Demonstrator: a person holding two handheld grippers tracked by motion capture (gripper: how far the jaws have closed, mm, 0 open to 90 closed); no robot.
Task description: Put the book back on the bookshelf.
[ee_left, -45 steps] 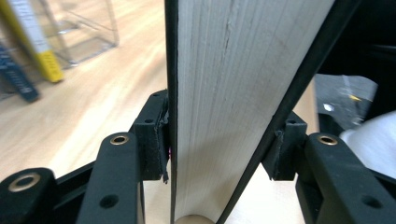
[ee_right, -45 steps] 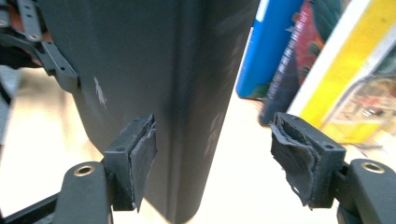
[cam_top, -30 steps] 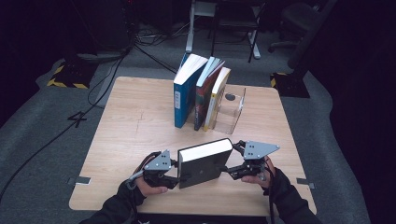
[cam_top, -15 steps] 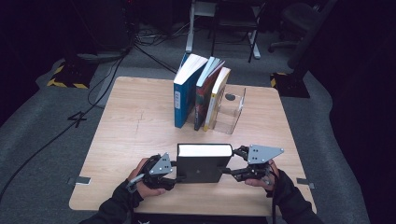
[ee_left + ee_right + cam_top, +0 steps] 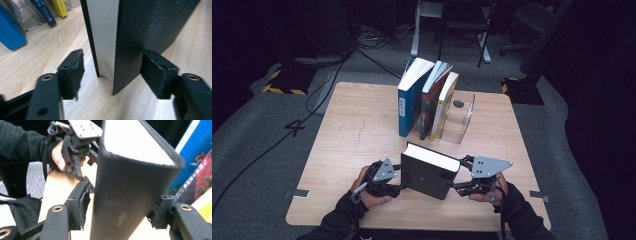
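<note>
The left gripper [image 5: 401, 181] has its black, rough-edged jaws spread around the lower corner of the black book [image 5: 428, 172]; they have just been opening. In the left gripper view one pad lies against the matte, scuffed cover while the other stands clear of the cream page block, so nothing is pinched there. The right gripper [image 5: 458, 176], topped by a grey three-cornered plate, straddles the book's spine end. In the right gripper view its far pad meets the cover and its near pad sits just off it, jaws having just opened a little. Whether it truly clamps the book cannot be told.

The black book stands upright on one edge at the near middle of the bench [image 5: 342, 130], a thick hardback with a smooth dark cover and pale page edges on top. The bench is pale wood-grain laminate. Behind, well apart, a blue book [image 5: 408, 107], a dark red-and-teal book [image 5: 431, 102] and a yellow-spined book [image 5: 445, 102] lean against a clear acrylic bookend [image 5: 462, 117].
</note>
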